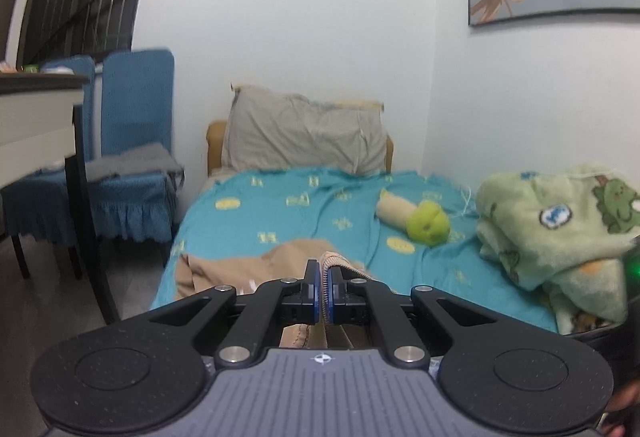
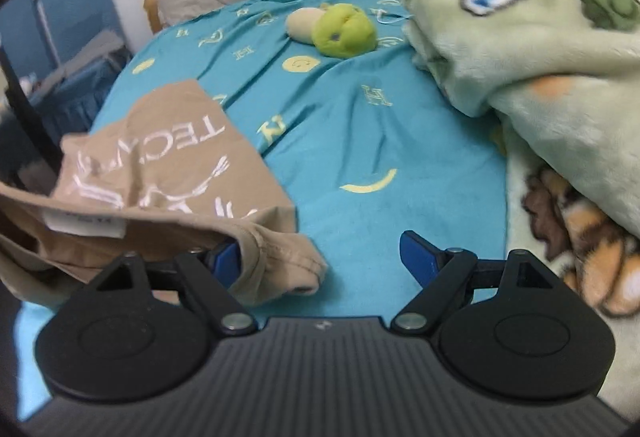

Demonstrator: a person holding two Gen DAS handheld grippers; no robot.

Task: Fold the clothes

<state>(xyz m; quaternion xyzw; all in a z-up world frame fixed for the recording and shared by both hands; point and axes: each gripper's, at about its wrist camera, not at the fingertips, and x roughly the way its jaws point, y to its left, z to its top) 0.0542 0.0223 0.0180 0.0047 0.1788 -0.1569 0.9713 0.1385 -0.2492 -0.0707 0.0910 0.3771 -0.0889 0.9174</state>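
Left wrist: left tongs [image 1: 324, 291] pinching tan shirt [image 1: 240, 265], right tongs [image 2: 324, 261] spread

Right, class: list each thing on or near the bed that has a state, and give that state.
left gripper: shut on tan shirt
right gripper: open
tan shirt: crumpled, unfolded
green blanket: bunched in a heap
pillow: propped against the headboard
plush toy: lying on the sheet

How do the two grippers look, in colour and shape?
The left gripper and the right gripper look alike: black angular linkage arms with silver rivets, round black discs at each side, a ribbed grey body with a small white mark, and blue finger pads.
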